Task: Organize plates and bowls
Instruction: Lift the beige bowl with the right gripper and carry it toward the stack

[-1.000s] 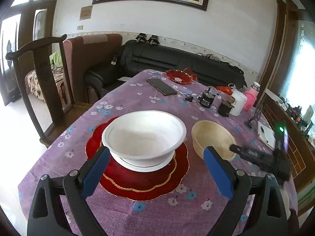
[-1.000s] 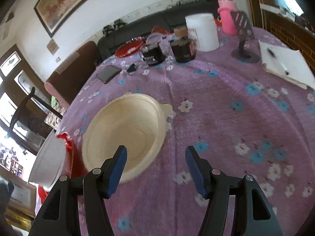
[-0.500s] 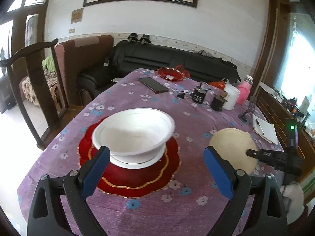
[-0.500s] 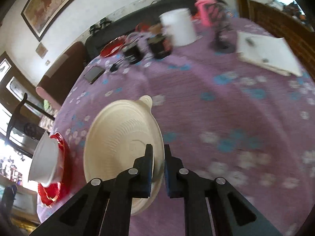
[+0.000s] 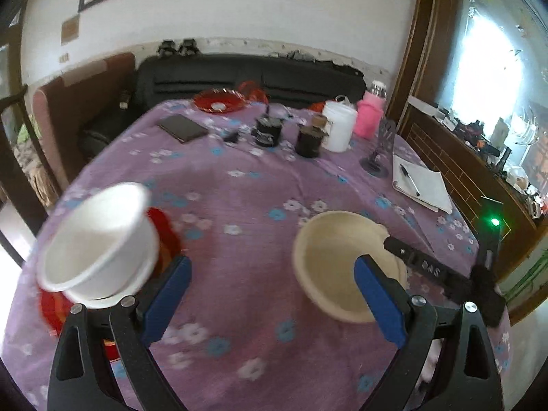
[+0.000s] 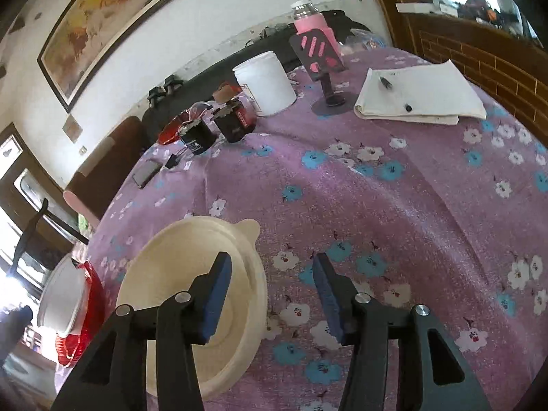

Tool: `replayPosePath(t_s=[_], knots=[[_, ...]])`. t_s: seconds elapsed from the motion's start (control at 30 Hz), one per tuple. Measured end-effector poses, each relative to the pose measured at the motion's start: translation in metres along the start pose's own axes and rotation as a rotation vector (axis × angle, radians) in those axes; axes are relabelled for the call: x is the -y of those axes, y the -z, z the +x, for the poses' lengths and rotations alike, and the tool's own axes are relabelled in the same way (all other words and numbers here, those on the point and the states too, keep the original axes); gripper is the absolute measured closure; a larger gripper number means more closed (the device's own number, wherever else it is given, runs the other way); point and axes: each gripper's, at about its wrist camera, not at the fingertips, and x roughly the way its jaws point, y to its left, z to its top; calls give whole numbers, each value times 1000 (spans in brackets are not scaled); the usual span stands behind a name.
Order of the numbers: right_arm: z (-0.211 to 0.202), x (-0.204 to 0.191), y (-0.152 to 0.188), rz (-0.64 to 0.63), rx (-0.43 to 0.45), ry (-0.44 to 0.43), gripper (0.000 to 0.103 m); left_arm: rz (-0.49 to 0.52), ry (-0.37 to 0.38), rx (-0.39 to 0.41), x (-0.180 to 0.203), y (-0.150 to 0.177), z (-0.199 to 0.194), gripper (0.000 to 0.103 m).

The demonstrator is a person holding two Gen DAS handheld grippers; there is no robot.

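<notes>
The cream bowl (image 6: 191, 308) could tip or slide if the right tongs (image 6: 270, 298) close on its thin rim crookedly. It sits on the bench (image 6: 394, 205), with its rim between the spread right tongs. The left tongs (image 5: 270, 301) are spread wide and empty, between the cream bowl and the white bowl (image 5: 96, 239) on red plates (image 5: 54, 304).

Bowl (image 5: 99, 243) on plate (image 5: 54, 304), apparently; other bowl (image 5: 342, 267) rightward.

The right gripper (image 6: 270, 294) was pinched shut on the tan bowl (image 6: 191, 301) at 9 o'clock; now its fingers are apart and the bowl lies flat.
</notes>
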Motion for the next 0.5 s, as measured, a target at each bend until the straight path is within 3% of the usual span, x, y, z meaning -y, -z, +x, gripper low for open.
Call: replayPosePath(t_s=[0.27,0.5], knots=[[-3,-8,4,-48,-1,15,50,37,-103,1,21,-5,52,8],[3,-7,6,-43,-27,8,50,32,-120,-16,22,-7,81,8]])
